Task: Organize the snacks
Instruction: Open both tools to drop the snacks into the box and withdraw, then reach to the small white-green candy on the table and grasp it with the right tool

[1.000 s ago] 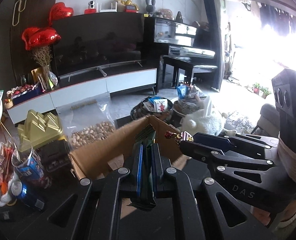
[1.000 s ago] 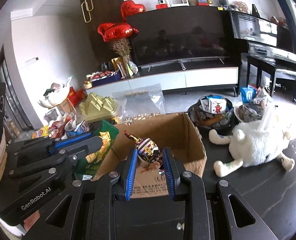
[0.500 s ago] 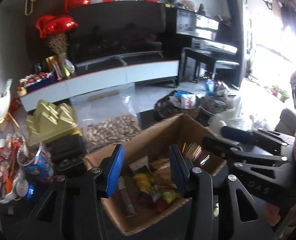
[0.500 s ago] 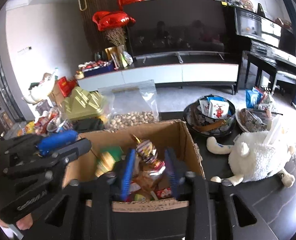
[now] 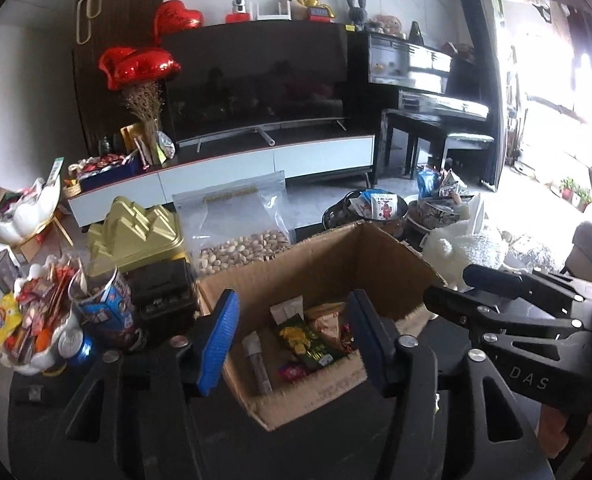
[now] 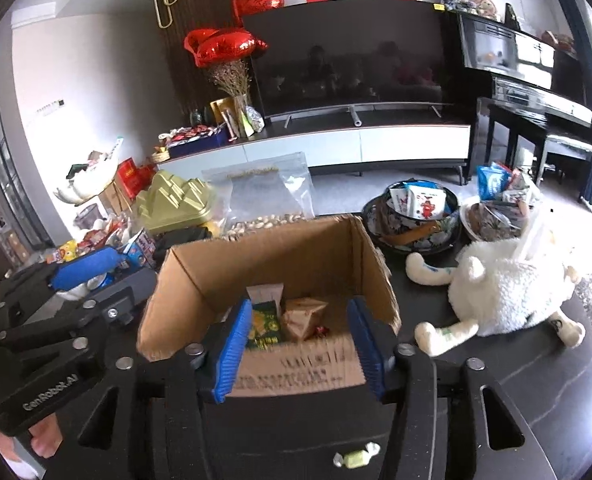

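Observation:
An open cardboard box (image 5: 336, 264) (image 6: 288, 256) stands on the dark table and holds several snacks, among them a green packet (image 5: 308, 340) (image 6: 266, 326) and a brown wrapped piece (image 6: 304, 320). My left gripper (image 5: 292, 340) is open and empty, just above the box's near left side. My right gripper (image 6: 300, 352) is open and empty, over the box's near edge; it shows in the left wrist view (image 5: 496, 300) at the right. A small wrapped candy (image 6: 356, 458) lies on the table close below the right gripper.
A bag of pistachios (image 5: 236, 232), a gold tin (image 5: 136, 228) and a bowl of mixed snacks (image 5: 36, 328) stand left of the box. Two snack bowls (image 6: 412, 216) and a white plush sheep (image 6: 508, 288) sit at the right. A TV cabinet stands behind.
Both grippers opened and let go over the box: the left dropped the green packet, the right the foil-wrapped candy. Both then drew back towards the near edge.

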The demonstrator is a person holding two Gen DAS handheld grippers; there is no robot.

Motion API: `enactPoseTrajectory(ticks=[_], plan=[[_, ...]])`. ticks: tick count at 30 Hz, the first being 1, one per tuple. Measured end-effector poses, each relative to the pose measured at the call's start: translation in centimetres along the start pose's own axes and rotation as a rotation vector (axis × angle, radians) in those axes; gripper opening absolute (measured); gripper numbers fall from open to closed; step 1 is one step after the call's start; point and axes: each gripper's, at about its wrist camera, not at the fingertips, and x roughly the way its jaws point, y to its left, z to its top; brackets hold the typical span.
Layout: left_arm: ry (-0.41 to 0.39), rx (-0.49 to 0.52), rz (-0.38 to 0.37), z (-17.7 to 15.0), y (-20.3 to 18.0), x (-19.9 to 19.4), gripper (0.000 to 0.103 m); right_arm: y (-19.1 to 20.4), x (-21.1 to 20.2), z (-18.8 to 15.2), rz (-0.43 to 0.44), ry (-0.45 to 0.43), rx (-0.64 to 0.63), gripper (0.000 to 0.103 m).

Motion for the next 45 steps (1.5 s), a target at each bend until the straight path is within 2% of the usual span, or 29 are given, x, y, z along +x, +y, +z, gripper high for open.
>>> enactPoseTrajectory(ticks=[4,11,19,22,26,34,45], plan=[[0.009,-0.013,-0.007,-1.0,-0.9,-1.1,0.060,-0.6,-1.3,-1.3,-0.002,-0.003,0.000,0.053],[0.002,-0.020,0.025,-3.0,-2.4,-2.5,0.062,-1.5,-3.2,-3.3,-0.020,-0.010,-0.018,0.053],[0.027,-0.028,0.043,-5.7,-3.6,-2.4,0.065,-2.1,-3.6,-6.3,-0.019,0.000,-0.045,0.053],[0.037,-0.017,0.081,-7.0,-4.1,-1.9,0.065,-2.4,-3.2,-7.2,-0.006,0.009,-0.052,0.053],[0.080,-0.054,0.058,-8.2,-4.1,-1.0,0.065,-2.8,-2.2,-8.2,0.000,0.031,-0.054,0.053],[0.139,-0.090,0.107,-11.0,-4.1,1.0,0.065,-3.1,0.0,-10.8,0.005,0.082,-0.066,0.053],[0.247,-0.127,0.054,-14.0,-5.3,4.3,0.065,-5.3,3.8,-13.5,0.055,0.191,0.004,0.053]])
